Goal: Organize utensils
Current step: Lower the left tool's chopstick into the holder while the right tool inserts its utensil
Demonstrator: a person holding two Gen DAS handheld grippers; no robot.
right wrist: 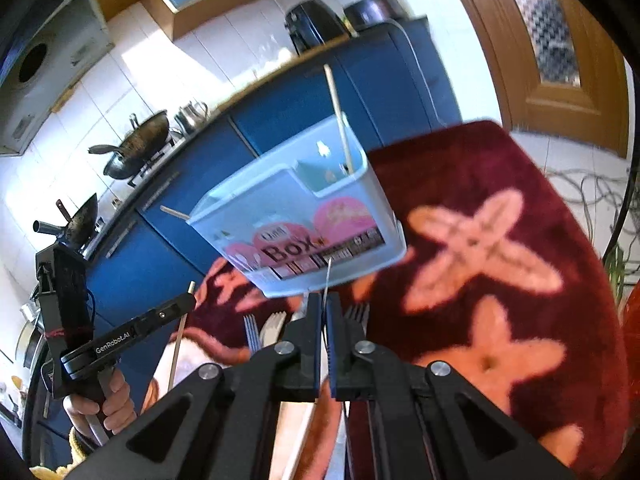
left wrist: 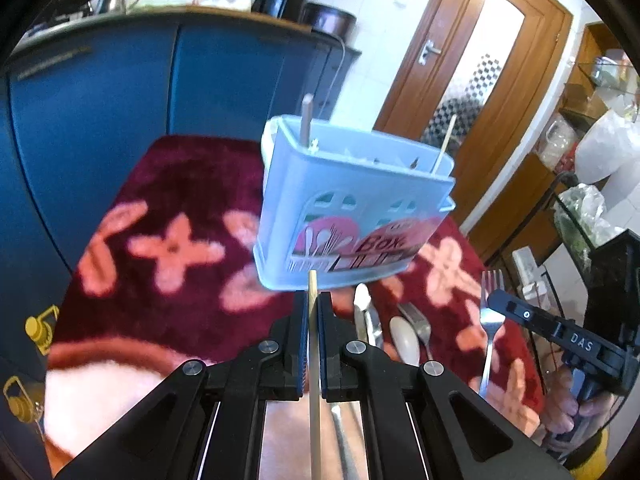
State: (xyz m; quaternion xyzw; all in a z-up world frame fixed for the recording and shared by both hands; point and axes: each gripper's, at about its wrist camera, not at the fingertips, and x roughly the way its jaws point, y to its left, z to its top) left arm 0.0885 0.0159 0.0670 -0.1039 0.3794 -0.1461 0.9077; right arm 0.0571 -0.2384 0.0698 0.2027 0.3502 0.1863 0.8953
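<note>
A light blue utensil box (left wrist: 352,208) (right wrist: 304,216) stands on a dark red cloth with pink flowers (left wrist: 168,184). One chopstick (left wrist: 444,144) and a grey handle (left wrist: 307,120) stick up out of it. My left gripper (left wrist: 314,300) is shut on a wooden chopstick (left wrist: 314,400) that points at the box's base; in the right wrist view the left gripper (right wrist: 190,300) is low on the left. My right gripper (right wrist: 323,304) is shut on a metal fork (left wrist: 491,320), seen edge-on (right wrist: 328,276) just in front of the box. Both grippers hover above the cloth, apart from the box.
A white spoon (left wrist: 404,340), a metal spoon (left wrist: 420,320) and a white-handled knife (left wrist: 362,308) lie on the cloth in front of the box, with more forks (right wrist: 252,332). Blue cabinets (left wrist: 120,100) stand behind, a wooden door (left wrist: 472,60) to the right.
</note>
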